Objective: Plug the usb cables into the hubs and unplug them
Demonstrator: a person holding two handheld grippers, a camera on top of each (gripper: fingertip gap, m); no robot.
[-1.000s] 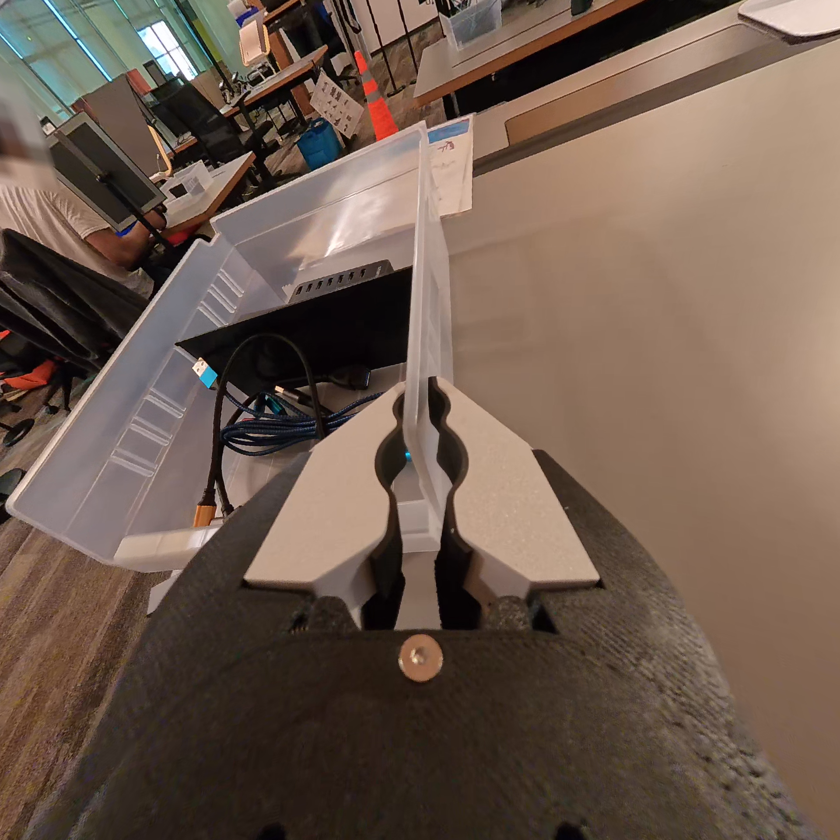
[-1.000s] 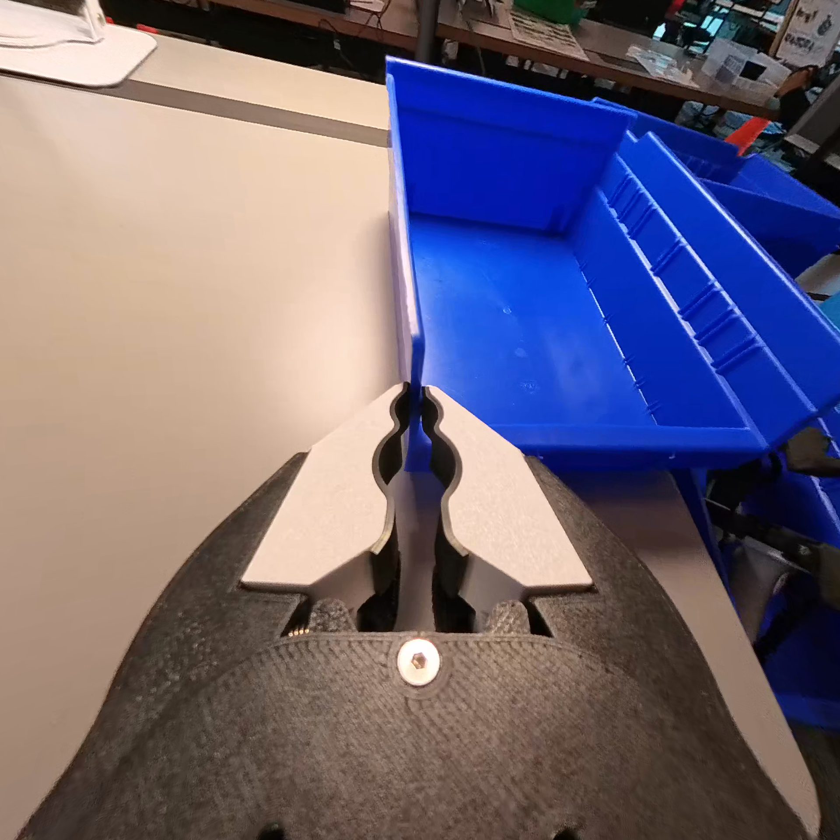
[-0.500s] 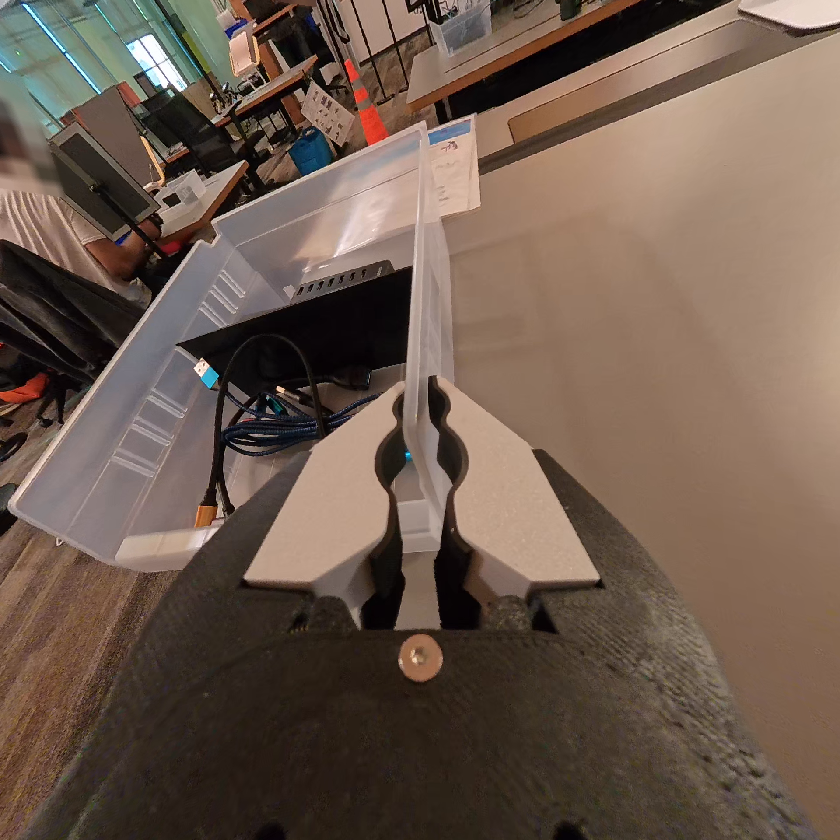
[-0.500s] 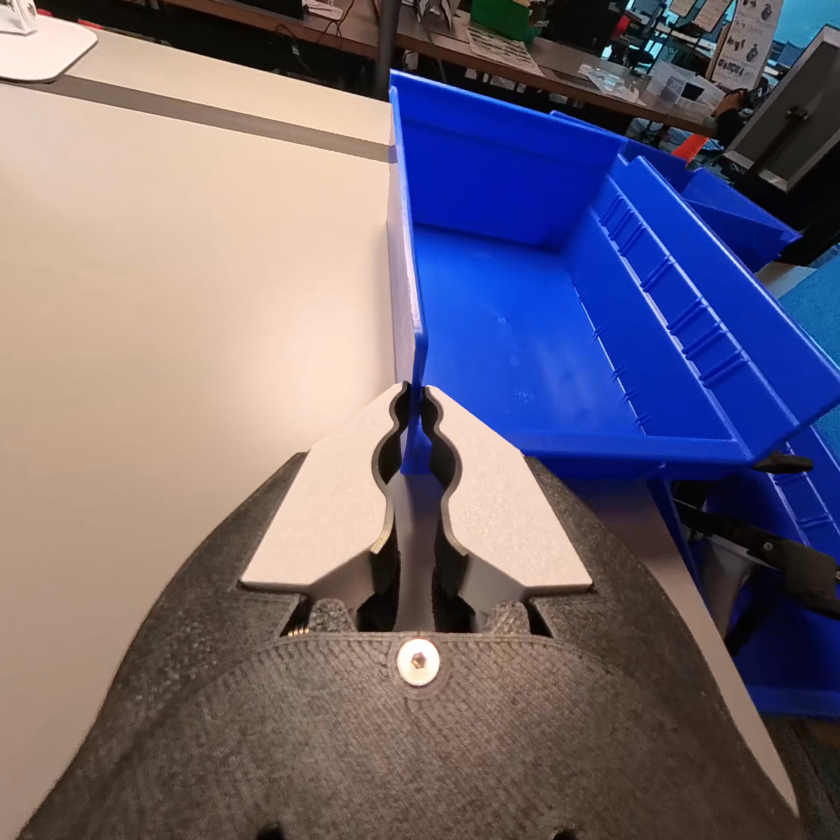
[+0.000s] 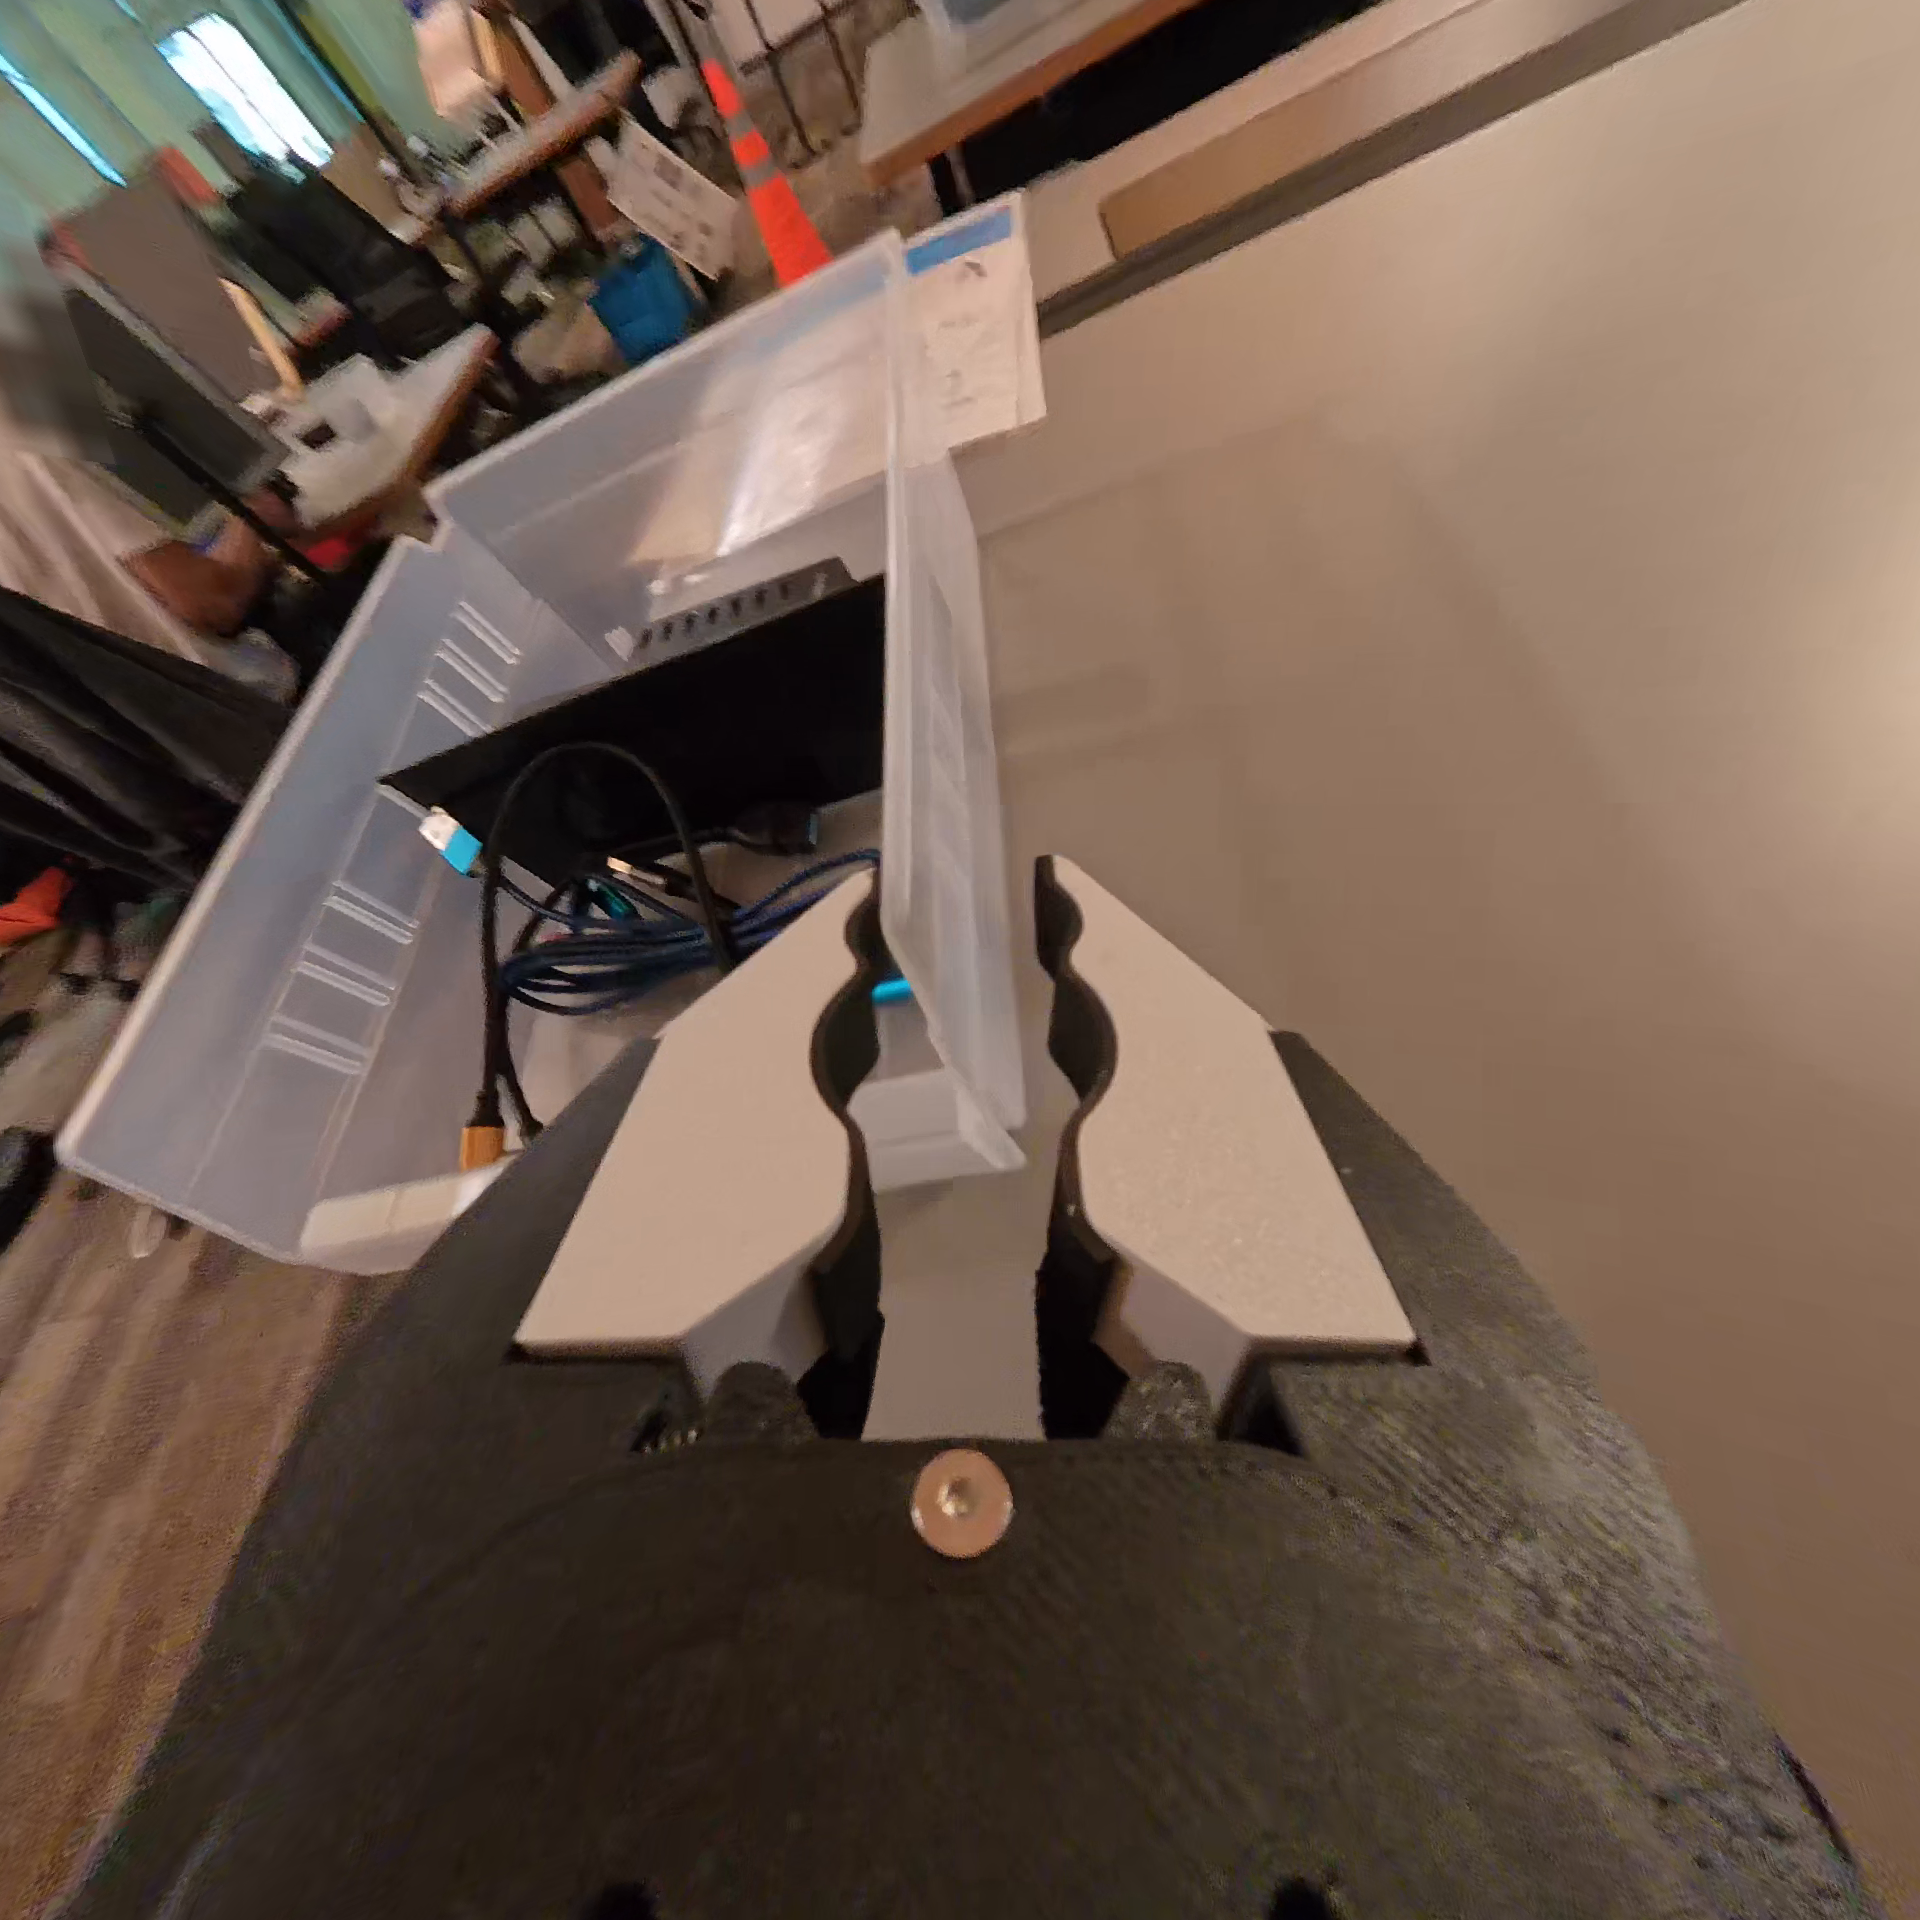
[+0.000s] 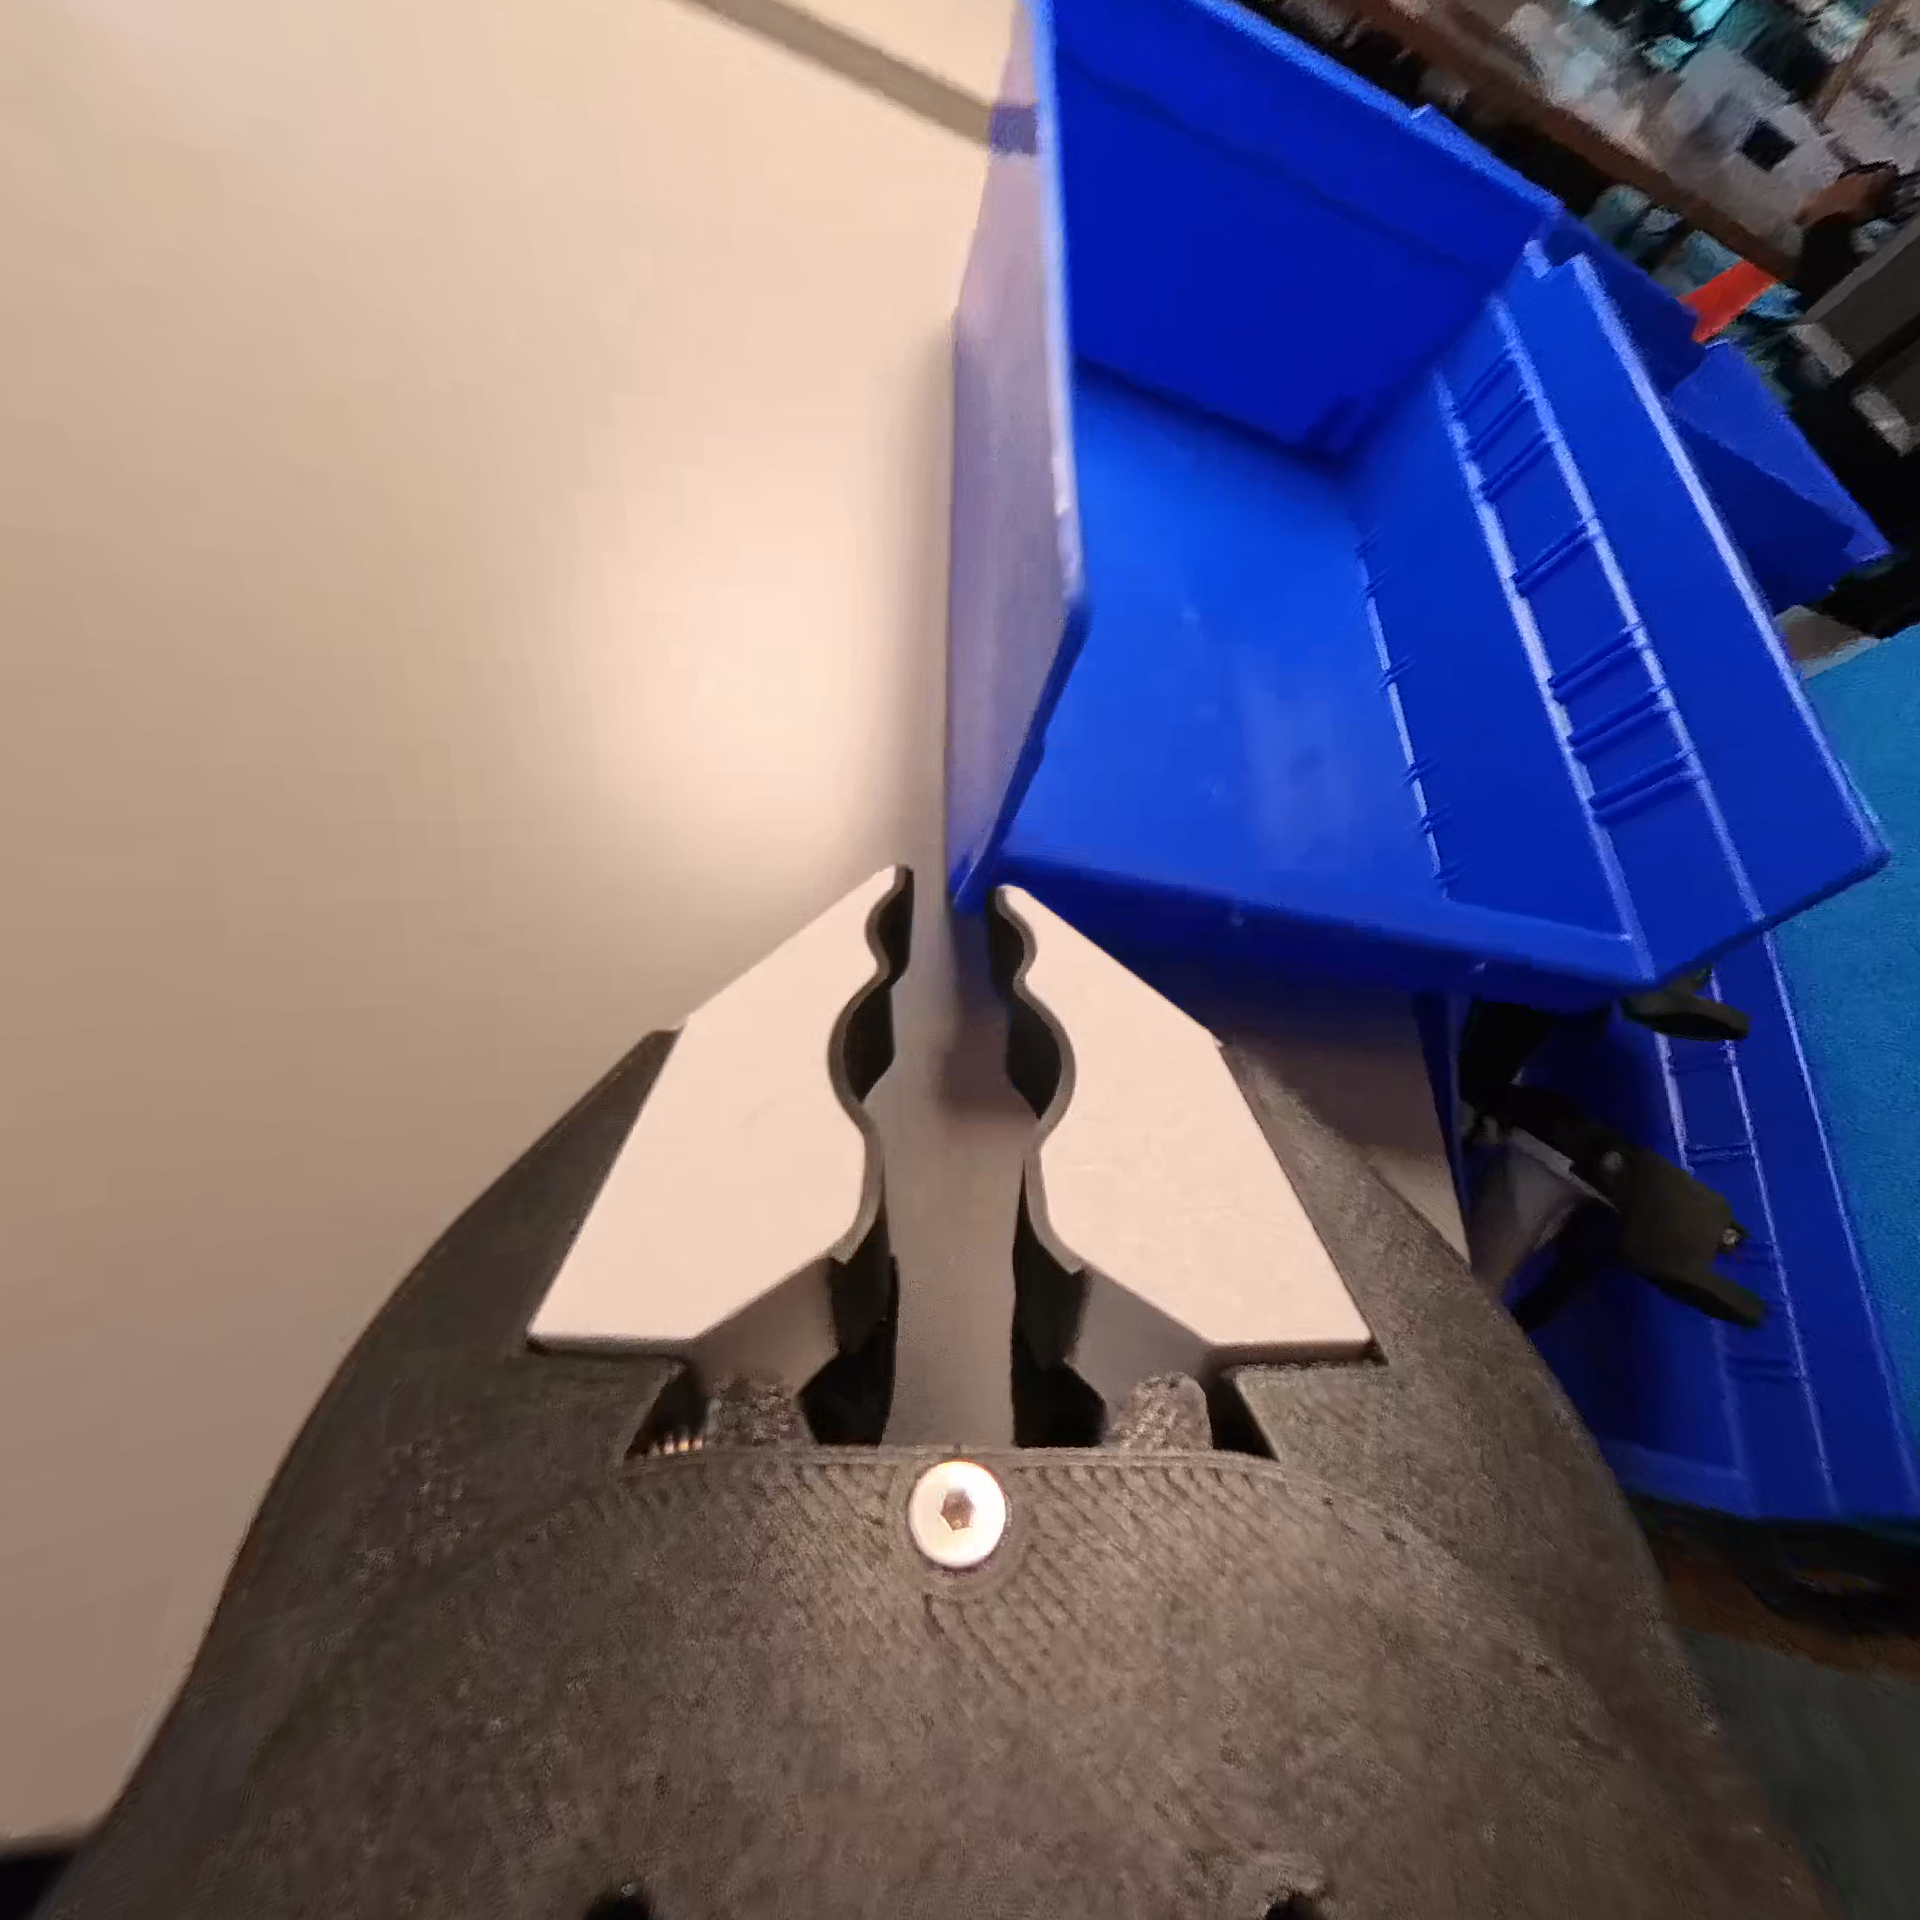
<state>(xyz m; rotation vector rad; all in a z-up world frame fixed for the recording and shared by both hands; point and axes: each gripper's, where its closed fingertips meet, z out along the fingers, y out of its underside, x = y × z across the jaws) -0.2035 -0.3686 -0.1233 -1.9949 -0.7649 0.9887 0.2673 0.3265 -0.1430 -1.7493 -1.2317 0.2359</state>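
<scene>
Just now both bin walls were let go: left gripper (image 5: 956, 883) was spread off the clear bin (image 5: 940, 727), right gripper (image 6: 948, 883) parted off the blue bin (image 6: 1049, 520), with cables (image 5: 623, 956) and hub (image 5: 743, 613) left unplugged farther inside, untouched.

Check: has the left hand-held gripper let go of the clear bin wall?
Yes. The left hand-held gripper has opened; its fingers now stand apart from the clear bin wall.

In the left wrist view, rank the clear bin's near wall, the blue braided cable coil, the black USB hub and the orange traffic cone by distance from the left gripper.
1. Clear bin's near wall, between the left gripper fingers.
2. Blue braided cable coil, left, inside the bin.
3. Black USB hub, deeper in the bin.
4. Orange traffic cone, far background.
</scene>
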